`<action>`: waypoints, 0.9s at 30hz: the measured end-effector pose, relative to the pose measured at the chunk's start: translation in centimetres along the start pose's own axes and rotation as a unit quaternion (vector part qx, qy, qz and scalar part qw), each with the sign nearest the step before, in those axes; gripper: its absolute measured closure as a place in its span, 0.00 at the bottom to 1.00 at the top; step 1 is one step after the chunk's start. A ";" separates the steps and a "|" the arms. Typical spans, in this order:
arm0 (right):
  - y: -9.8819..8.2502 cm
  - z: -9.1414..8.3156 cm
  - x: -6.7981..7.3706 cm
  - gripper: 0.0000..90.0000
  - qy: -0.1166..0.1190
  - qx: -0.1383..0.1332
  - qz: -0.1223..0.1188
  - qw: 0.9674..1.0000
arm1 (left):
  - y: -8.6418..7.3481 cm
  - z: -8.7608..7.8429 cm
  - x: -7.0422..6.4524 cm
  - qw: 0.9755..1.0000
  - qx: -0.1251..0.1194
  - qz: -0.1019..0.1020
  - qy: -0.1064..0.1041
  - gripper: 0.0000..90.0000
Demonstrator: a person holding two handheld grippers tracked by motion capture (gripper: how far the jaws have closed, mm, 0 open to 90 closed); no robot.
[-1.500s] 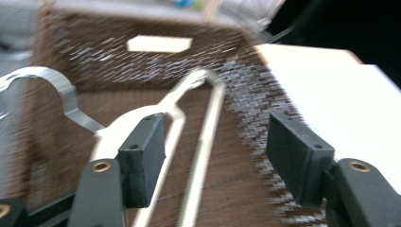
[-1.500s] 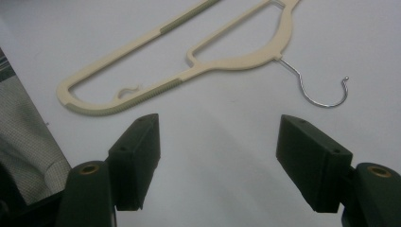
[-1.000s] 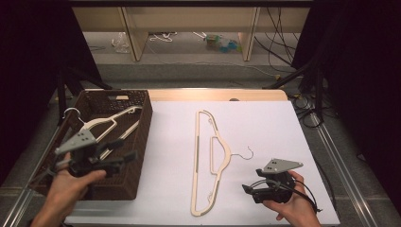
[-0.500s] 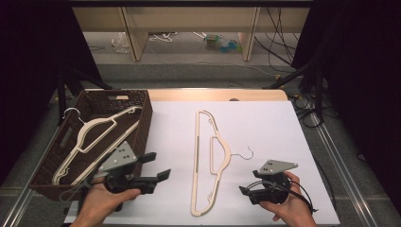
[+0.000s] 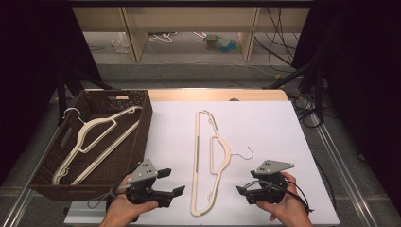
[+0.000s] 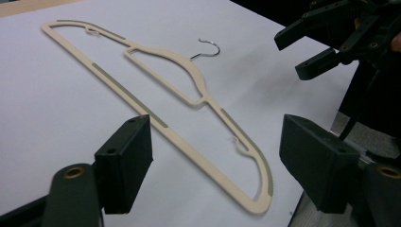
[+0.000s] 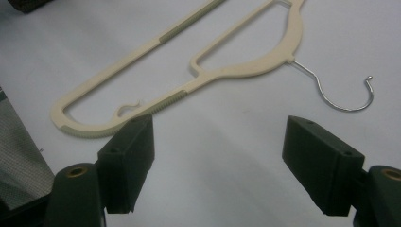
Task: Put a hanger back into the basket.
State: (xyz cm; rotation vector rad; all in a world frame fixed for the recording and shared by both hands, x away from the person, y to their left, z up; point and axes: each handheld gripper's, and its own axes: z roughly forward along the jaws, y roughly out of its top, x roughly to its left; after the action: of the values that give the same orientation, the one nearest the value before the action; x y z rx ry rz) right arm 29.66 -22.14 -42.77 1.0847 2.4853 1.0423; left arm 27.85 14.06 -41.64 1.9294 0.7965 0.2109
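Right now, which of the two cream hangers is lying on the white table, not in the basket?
The hanger between the two grippers: it lies flat on the white table, metal hook pointing right. The other hanger rests inside the brown wicker basket.

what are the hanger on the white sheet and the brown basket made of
The cream hanger looks like matte moulded plastic with greyish ribbed grip strips and a shiny wire hook, probably steel. The dark brown basket shows a woven texture, wicker or plastic rattan; which, I cannot tell.
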 end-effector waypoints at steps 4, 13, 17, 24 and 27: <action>0.2 0.9 0.5 0.29 -0.003 -0.009 -0.001 1.000 | -0.9 0.1 0.1 1.000 -0.006 -0.004 -0.005 0.24; 0.9 2.7 1.4 0.23 0.005 0.014 0.019 1.000 | -1.9 -0.3 0.4 1.000 -0.013 0.002 -0.003 0.20; 1.3 4.2 1.9 0.21 0.004 0.020 0.008 1.000 | -2.2 -0.3 0.4 1.000 -0.008 0.009 0.008 0.20; 2.7 6.3 2.8 0.20 -0.008 0.035 -0.006 0.999 | -2.3 -0.2 0.7 1.000 -0.007 0.005 0.002 0.20; 3.3 7.2 3.3 0.21 -0.015 0.050 -0.007 0.999 | -2.3 -0.2 0.7 1.000 -0.013 0.006 0.005 0.20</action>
State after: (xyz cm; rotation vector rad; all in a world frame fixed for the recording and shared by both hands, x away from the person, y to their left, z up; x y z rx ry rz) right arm 32.52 -14.52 -45.48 1.1002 2.5419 0.8995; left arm 27.28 15.29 -43.66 1.9112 0.7853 0.2370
